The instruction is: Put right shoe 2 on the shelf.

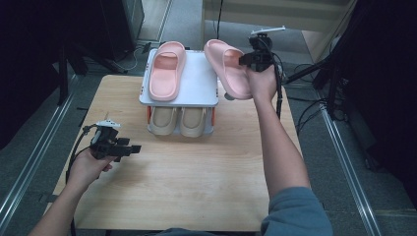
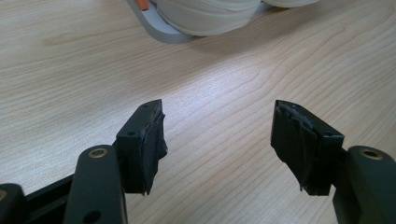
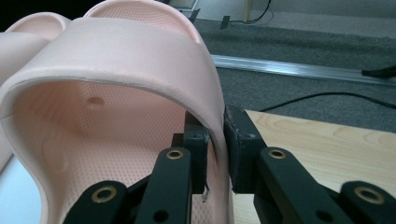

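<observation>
Black jaws of the right gripper (image 3: 215,154) clamp the pink slipper's strap (image 3: 140,51) for carrying; at eight o'clock, left gripper (image 1: 129,148) waits apart.

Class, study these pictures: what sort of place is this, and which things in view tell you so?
Probably a lab or workshop set up for recording, not a home: a bare wooden table on grey carpet, metal floor rails either side, loose cables, and a small shoe rack holding slippers as props.
</observation>
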Tool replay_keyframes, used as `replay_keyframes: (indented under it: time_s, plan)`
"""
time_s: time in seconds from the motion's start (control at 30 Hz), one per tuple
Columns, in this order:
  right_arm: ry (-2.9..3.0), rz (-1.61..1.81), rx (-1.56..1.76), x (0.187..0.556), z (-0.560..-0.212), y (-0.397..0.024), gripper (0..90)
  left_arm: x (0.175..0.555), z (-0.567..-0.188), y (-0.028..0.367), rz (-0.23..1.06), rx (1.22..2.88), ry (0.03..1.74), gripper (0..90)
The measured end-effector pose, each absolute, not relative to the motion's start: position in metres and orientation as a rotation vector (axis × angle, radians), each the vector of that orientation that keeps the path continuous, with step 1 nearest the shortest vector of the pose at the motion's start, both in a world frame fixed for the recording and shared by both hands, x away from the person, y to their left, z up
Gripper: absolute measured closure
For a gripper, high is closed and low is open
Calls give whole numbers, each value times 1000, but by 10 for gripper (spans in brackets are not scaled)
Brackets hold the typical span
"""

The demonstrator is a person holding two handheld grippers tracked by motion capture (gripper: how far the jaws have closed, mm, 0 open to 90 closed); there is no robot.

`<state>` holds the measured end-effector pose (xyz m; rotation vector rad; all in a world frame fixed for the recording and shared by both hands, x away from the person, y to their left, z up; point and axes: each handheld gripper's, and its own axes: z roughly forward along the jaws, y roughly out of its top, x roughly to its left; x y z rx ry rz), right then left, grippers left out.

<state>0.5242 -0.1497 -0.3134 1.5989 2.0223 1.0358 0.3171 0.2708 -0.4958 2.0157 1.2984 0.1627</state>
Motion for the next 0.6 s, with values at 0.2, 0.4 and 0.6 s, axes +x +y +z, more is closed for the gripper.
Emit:
replay_keyframes:
  time_s: [0.2,0.4,0.6]
  plan:
    - [2049,936,1554,538,-310,-117,801,317,-493,273,166,1992,1300,350]
    - [2057,855,1553,552,-318,-94,792,317,-493,278,163,1991,1297,351]
    - [2058,803,1546,557,-325,-81,780,319,-493,279,164,1986,1300,350]
